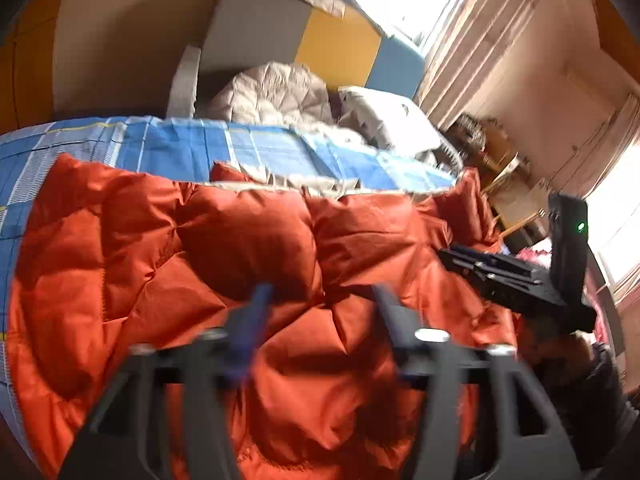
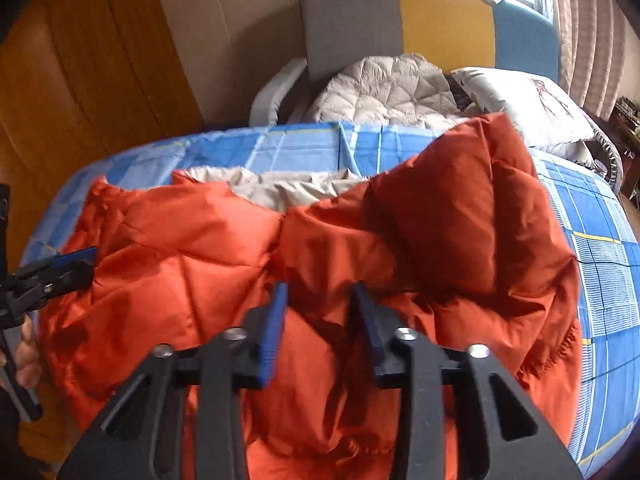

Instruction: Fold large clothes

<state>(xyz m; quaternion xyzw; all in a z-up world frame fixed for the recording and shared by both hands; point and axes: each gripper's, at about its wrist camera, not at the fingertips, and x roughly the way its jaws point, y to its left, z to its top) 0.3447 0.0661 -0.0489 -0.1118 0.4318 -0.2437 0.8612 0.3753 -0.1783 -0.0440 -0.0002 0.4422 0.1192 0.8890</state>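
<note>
The left gripper [image 1: 322,300] has its jaws parted with nothing pinched between them, poised above the orange quilted jacket [image 1: 248,248]. The right gripper [image 2: 320,300] is likewise released, its blue pads [image 2: 276,320] apart over the same jacket [image 2: 224,248]. The jacket lies spread across the bed, its pale lining [image 2: 288,186] showing at the far edge and one puffy part [image 2: 472,200] folded up on the right. Beneath it stretches a blue checked bedsheet [image 2: 592,248]. Further back sit a beige quilted garment [image 2: 384,88] and a white pillow [image 2: 528,100] against a grey, yellow and blue headboard [image 2: 444,20]. Wooden wardrobe doors [image 2: 88,60] stand left; curtains [image 1: 472,40] hang by a bright window.
</note>
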